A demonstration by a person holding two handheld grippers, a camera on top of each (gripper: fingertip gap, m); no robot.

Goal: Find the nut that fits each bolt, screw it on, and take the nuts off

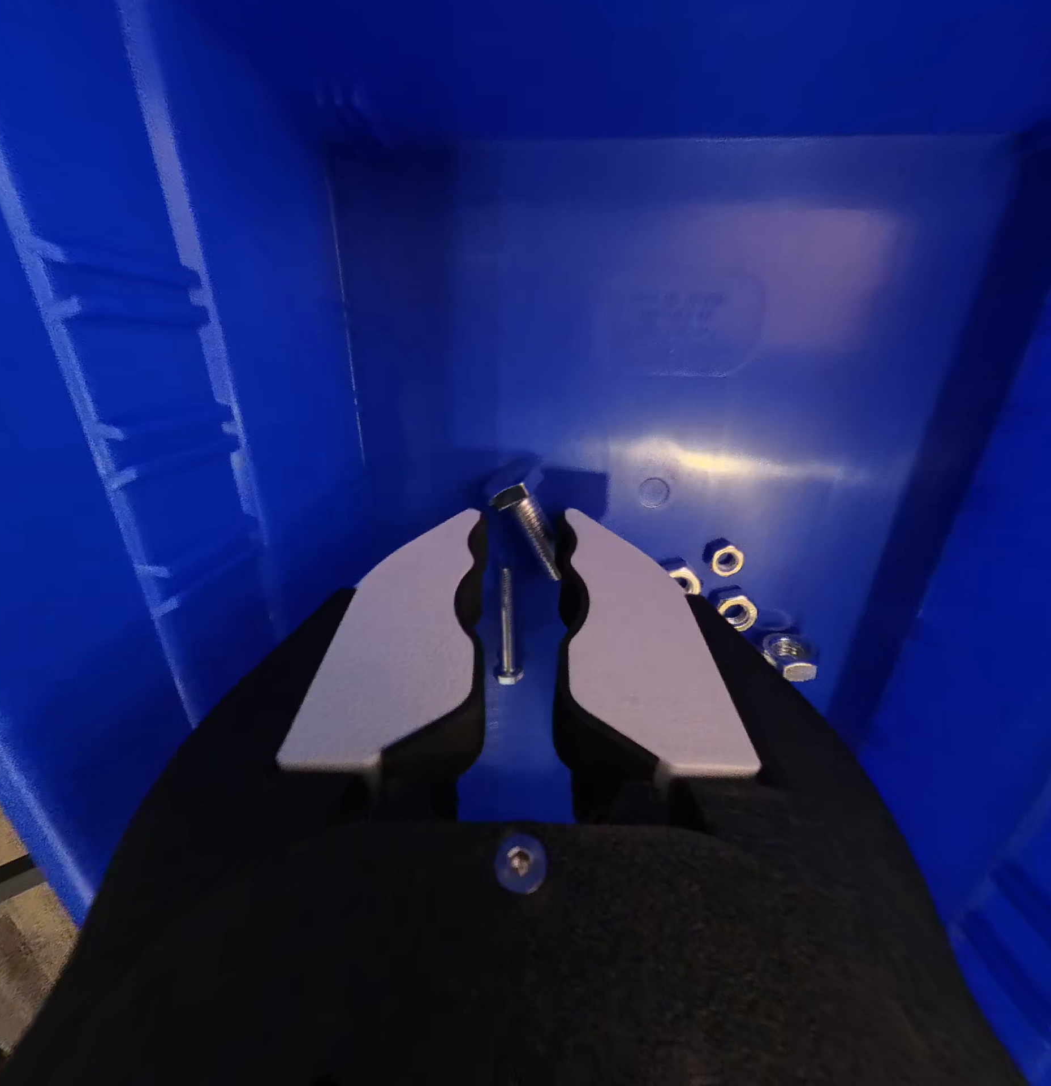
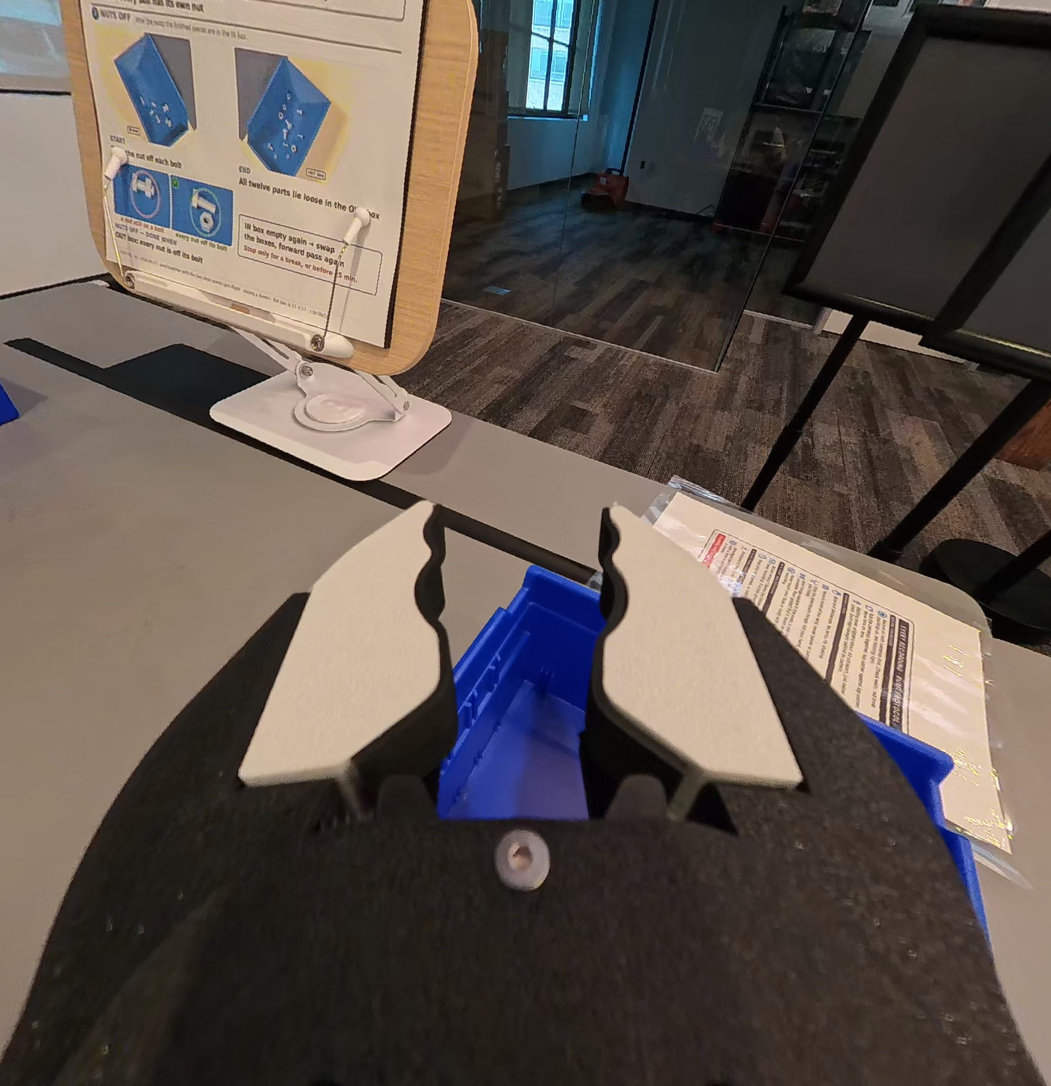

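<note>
Surface finish, both wrist views

Your blue bin (image 1: 746, 294) is glossy moulded plastic; bolts (image 1: 526, 532) and nuts (image 1: 727, 558) are bright plated metal. Gripper fingers (image 2: 358, 646) look matt, their black mount grainy. The stand board (image 2: 447, 176) is wood-grained; the sheet (image 2: 852, 634) sits in shiny film.

Right finger (image 1: 629, 634) hides part of one nut (image 1: 682, 579).

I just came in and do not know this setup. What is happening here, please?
A person works with two handheld claws on a nut-and-bolt task. The left claw is open, reaching down inside a blue bin. Between its fingers lie a thick bolt and a thin bolt; neither looks gripped yet. Loose nuts lie to its right. The right claw is open and empty, above another blue bin on the grey table.
</note>
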